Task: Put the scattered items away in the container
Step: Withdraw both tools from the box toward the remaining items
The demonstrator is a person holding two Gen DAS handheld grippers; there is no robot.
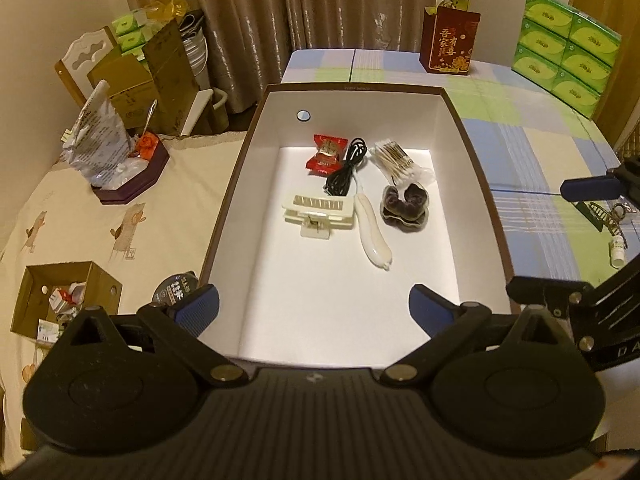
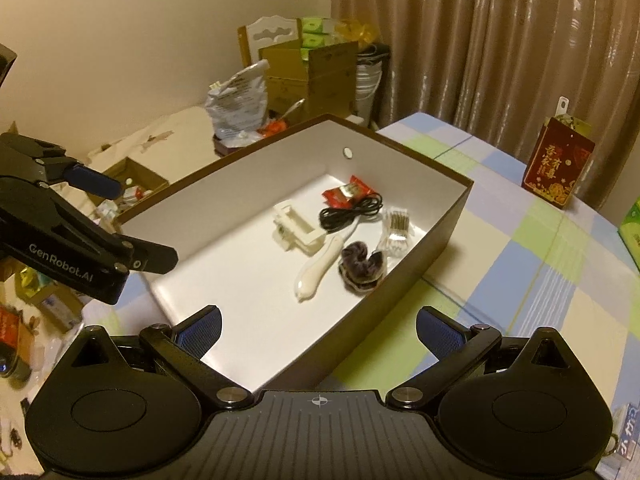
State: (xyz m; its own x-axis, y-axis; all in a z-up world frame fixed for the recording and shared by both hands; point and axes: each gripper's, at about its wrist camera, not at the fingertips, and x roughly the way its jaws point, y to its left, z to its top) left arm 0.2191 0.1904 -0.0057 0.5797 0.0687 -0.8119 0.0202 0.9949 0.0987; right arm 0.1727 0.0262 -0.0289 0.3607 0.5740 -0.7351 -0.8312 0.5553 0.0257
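Note:
A brown box with a white inside (image 1: 468, 168) (image 2: 448, 216) stands on the checked cloth. In it lie a red candy packet (image 1: 326, 154) (image 2: 346, 193), a black cable (image 1: 346, 170) (image 2: 350, 210), a cotton swab pack (image 1: 400, 160) (image 2: 396, 228), a dark scrunchie (image 1: 406, 204) (image 2: 362, 266), a cream hair clip (image 1: 318, 210) (image 2: 296, 230) and a white tube-shaped item (image 1: 374, 236) (image 2: 318, 270). My left gripper (image 1: 314, 312) is open and empty over the box's near end. My right gripper (image 2: 318, 332) is open and empty above the box's near corner.
Right of the box a small white bottle (image 1: 618, 248), a dark comb-like item (image 1: 600, 216) and metal bits lie on the cloth. A red gift box (image 1: 448, 42) (image 2: 558, 168) and green tissue packs (image 1: 564, 52) stand behind. Cartons and clutter fill the left side (image 1: 56, 304).

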